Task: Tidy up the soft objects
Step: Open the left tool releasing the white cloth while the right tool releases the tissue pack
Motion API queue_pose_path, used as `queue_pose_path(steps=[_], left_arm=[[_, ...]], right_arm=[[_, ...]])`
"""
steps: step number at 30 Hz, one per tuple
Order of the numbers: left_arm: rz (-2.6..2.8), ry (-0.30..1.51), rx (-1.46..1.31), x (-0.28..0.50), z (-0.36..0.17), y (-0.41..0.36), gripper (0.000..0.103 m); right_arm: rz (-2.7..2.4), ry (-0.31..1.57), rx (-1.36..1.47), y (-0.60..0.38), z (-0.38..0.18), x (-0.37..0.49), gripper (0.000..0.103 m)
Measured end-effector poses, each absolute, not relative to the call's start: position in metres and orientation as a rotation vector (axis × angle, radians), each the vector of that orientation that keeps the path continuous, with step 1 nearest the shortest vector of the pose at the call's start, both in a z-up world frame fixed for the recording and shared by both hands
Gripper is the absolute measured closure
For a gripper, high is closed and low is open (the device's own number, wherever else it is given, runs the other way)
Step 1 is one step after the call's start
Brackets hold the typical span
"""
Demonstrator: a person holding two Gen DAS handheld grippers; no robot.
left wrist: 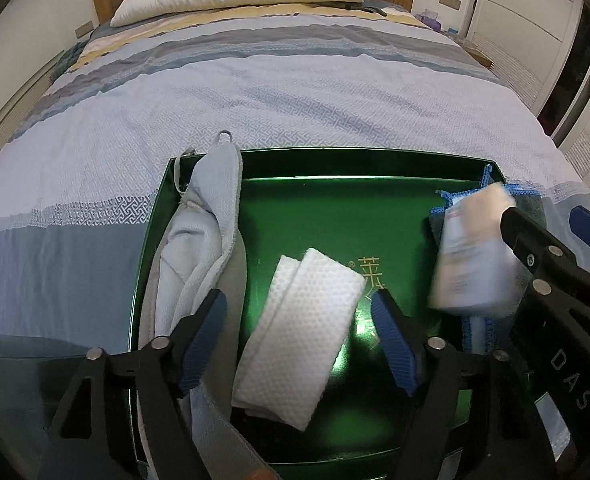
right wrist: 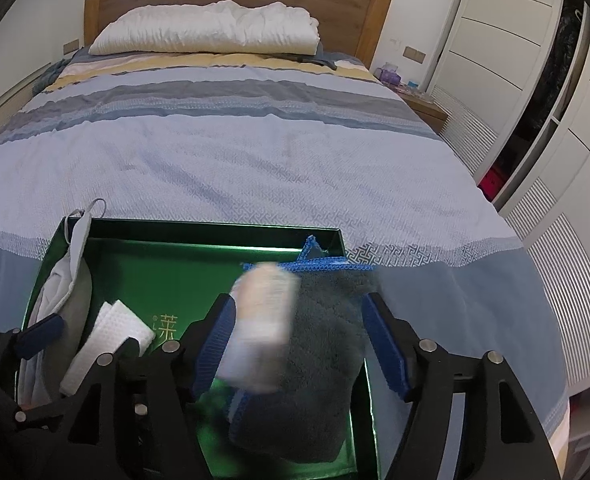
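A green tray (left wrist: 335, 168) lies on the bed. In it, a folded white dimpled cloth (left wrist: 307, 328) rests between the spread fingers of my left gripper (left wrist: 299, 304), which is open; neither pad touches it. A light blue towel (left wrist: 203, 232) lies bunched along the tray's left wall. My right gripper (right wrist: 299, 304) is open over a grey cloth with blue edging (right wrist: 327, 320) at the tray's right side. A blurred small white pack (right wrist: 263, 320) sits between its fingers, close to the left pad and apart from the right one.
The tray (right wrist: 199, 228) sits near the foot of a bed with a striped blue cover (right wrist: 255, 152). A white pillow (right wrist: 207, 28) lies at the wooden headboard. White wardrobe doors (right wrist: 495, 40) and a small bedside table (right wrist: 423, 104) stand on the right.
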State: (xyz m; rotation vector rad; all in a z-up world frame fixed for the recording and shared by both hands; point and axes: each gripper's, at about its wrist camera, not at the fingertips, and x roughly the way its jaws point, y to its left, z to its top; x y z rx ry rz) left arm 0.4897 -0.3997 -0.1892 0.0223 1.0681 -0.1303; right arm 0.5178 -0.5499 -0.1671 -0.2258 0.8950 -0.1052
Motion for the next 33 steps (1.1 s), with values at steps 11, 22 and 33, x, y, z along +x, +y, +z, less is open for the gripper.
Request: queue_pose_path(steps=[11,22,33], left_arm=[[-0.136,1.059,0.018,0.488,-0.186,-0.401,0.025],[-0.099,1.033,0.041,0.485,-0.182,-0.401,0.025],[-0.093,0.977,0.05,0.48,-0.165,-0.401,0.002]], right_arm=[[-0.112,0.892,-0.221,-0.548,-0.162,0.514,0.032],[-0.12,0.887,-0.215,-0.548,-0.159,0.512,0.032],[-0.148,0.879,-0.185,-0.556,-0.151,0.506,0.032]])
